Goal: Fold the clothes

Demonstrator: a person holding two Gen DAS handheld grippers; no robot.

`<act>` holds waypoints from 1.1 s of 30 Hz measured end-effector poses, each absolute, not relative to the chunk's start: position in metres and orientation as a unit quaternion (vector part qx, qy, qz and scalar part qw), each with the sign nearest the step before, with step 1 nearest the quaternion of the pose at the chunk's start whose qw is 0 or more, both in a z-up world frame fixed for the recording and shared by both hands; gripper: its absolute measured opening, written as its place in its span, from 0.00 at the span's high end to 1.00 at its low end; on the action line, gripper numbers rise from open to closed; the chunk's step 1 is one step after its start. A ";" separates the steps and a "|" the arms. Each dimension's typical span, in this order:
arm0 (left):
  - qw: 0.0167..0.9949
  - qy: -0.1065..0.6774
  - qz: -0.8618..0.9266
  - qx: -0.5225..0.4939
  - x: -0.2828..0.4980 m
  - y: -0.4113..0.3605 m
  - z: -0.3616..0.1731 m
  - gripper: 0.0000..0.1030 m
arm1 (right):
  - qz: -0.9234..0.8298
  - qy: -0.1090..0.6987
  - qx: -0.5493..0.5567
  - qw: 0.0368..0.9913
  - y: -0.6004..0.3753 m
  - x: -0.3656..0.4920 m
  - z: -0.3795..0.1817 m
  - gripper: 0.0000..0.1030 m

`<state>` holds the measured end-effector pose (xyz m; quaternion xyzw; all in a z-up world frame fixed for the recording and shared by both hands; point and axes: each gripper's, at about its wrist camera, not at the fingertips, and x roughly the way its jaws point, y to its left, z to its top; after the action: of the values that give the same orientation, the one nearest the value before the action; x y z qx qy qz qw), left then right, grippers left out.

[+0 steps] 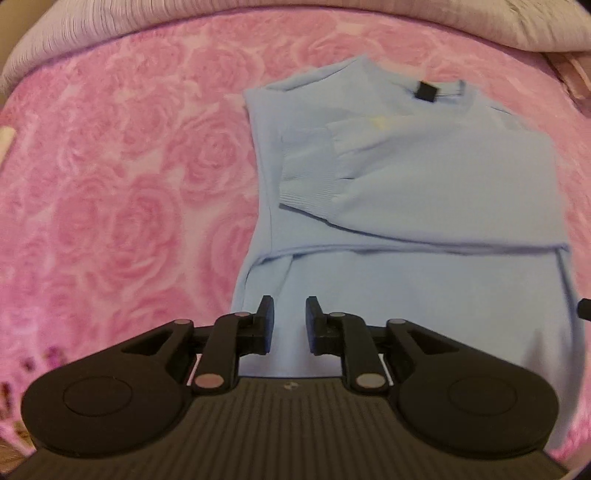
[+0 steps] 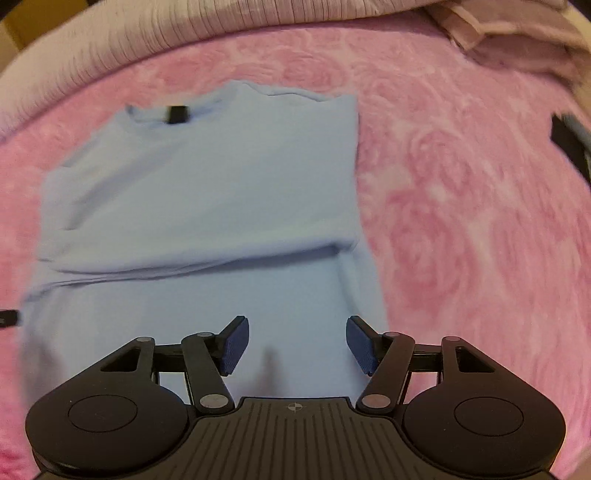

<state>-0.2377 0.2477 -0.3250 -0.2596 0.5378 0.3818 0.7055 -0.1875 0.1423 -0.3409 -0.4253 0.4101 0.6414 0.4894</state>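
Note:
A light blue sweater (image 1: 424, 206) lies flat on a pink rose-patterned blanket (image 1: 122, 177), collar and black neck label (image 1: 424, 90) at the far end. Both sleeves are folded across the body, and a ribbed cuff (image 1: 310, 184) shows. My left gripper (image 1: 289, 314) is open and empty over the sweater's near left hem. In the right wrist view the sweater (image 2: 207, 192) fills the left half. My right gripper (image 2: 297, 334) is open wide and empty over the near right hem.
A ribbed pale lilac cover (image 2: 155, 33) and a pillow (image 1: 535, 26) lie along the far edge of the bed. A dark object (image 2: 569, 136) sits at the right edge. Bare blanket (image 2: 480, 221) lies right of the sweater.

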 end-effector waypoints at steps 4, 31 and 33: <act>0.724 0.530 0.380 -0.224 -0.245 0.217 -0.264 0.68 | 0.643 0.430 -0.415 0.479 0.116 -0.194 -0.296 0.40; 0.691 0.433 0.516 -0.262 -0.297 -0.064 -0.127 0.63 | 0.772 0.318 -0.420 0.355 -0.034 -0.053 -0.172 0.39; 0.688 0.433 0.522 -0.260 -0.298 -0.070 -0.122 0.63 | 0.777 0.315 -0.415 0.353 -0.039 -0.049 -0.166 0.39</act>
<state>-0.2978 -0.0700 -0.1225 -0.2601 0.4327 0.5217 0.6877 -0.0486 -0.0389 -0.1656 -0.4154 0.3152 0.7770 0.3526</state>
